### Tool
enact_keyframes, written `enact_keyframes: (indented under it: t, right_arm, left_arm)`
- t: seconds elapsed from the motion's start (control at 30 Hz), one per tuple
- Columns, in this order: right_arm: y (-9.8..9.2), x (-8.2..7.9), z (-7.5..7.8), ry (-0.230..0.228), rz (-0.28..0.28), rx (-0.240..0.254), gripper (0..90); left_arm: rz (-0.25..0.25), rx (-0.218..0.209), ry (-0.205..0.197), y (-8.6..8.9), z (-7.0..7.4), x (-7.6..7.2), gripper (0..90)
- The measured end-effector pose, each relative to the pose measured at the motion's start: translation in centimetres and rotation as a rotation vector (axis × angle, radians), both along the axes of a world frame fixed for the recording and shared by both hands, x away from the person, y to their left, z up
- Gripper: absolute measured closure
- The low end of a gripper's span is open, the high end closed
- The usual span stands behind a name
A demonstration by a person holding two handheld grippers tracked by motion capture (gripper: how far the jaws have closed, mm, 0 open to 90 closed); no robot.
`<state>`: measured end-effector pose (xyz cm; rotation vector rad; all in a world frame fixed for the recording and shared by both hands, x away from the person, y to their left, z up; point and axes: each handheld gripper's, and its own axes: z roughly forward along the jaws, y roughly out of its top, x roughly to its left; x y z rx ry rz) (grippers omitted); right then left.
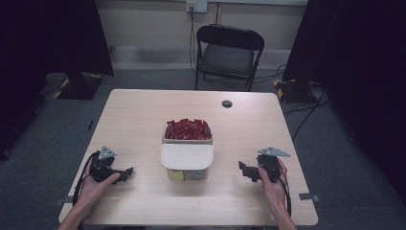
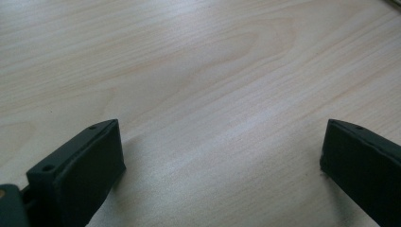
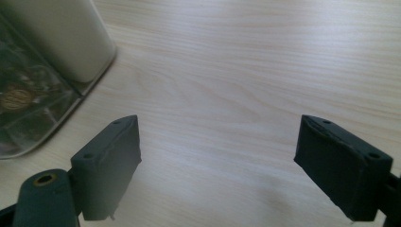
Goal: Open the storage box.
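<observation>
left gripper (image 1: 128,171): black, blocky moulded jaws with small screw holes, grey three-cornered plate on top, held in the left hand (image 1: 95,184) at the near left of the table (image 1: 143,115); jaws spread wide over bare wood, nothing between them.
right gripper (image 1: 243,168): same make, in the right hand (image 1: 273,184) at the near right; jaws apart, nothing between them, only bare wood.
table: pale wood-grain laminate, smooth, rounded corners, round dark cable hole (image 1: 227,103) near the far edge.
container (image 1: 187,173): clear plastic, rectangular, at the table's middle between the two grippers and apart from both; cream lid (image 1: 186,156) with rounded corners lies on it; round gold label inside, writing too blurred to read.
box (image 1: 187,140): just behind, touching, filled with crinkled red wrappers (image 1: 187,128).
folding chair (image 1: 229,52): black, beyond the table.
</observation>
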<state>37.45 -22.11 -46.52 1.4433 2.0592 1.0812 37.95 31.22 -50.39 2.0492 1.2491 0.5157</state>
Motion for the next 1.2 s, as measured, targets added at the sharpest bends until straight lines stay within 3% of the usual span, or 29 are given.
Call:
enact_keyframes:
  t: [0.17, 0.63, 1.0, 1.2]
  right_arm:
    - [0.9, -0.5, 0.7, -0.006, 0.048, 0.046, 13.9]
    - [4.2, -2.0, 2.3, -0.045, 0.179, 0.053, 14.0]
    - [6.4, -2.9, 3.1, -0.066, 0.256, 0.060, 13.9]
    - [8.3, -3.2, 3.2, -0.066, 0.324, 0.053, 13.9]
  left_arm:
    - [-0.003, 0.005, 0.000, 0.0, 0.0, 0.0, 0.0]
    - [-0.002, 0.000, 0.001, 0.0, 0.0, 0.0, 0.0]
    - [0.003, -0.002, 0.000, 0.0, 0.0, 0.0, 0.0]
    - [0.004, -0.002, -0.001, 0.0, 0.0, 0.0, 0.0]
